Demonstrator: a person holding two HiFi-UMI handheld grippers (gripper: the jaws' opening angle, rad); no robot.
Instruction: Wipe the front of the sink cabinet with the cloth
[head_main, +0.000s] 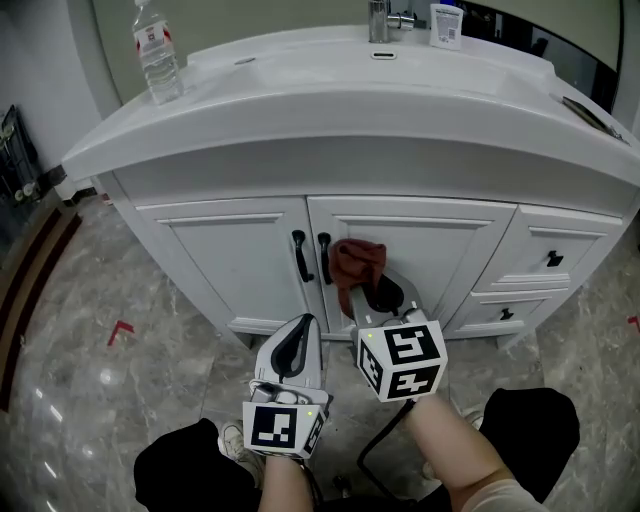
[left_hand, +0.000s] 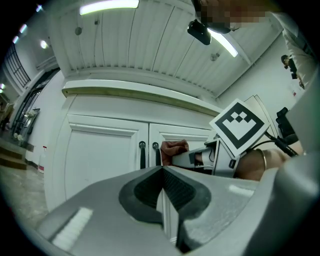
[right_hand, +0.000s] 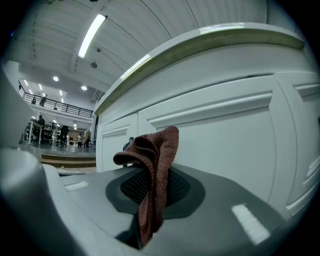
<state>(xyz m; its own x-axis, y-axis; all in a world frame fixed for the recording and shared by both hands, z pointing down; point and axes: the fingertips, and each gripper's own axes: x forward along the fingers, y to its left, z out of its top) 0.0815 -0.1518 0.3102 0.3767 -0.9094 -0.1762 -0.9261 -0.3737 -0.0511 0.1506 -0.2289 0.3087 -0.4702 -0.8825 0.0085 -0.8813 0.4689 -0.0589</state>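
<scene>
Grey marble floor (head_main: 150, 350) runs under the white sink cabinet (head_main: 240, 265), seen from above. The right gripper (head_main: 366, 288) has its jaws clamped on the reddish-brown cloth (head_main: 358, 262), which bunches up at the right-hand door (head_main: 440, 245), just beside the two black handles (head_main: 300, 256). The left gripper (head_main: 297, 342), its jaws together on nothing, hangs lower, just left of the right one and clear of the cabinet.

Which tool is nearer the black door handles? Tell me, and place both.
Right. The right tool, shut on the cloth, sits just right of the handles, close to the door; the left tool, shut, hangs below them, farther back.
</scene>
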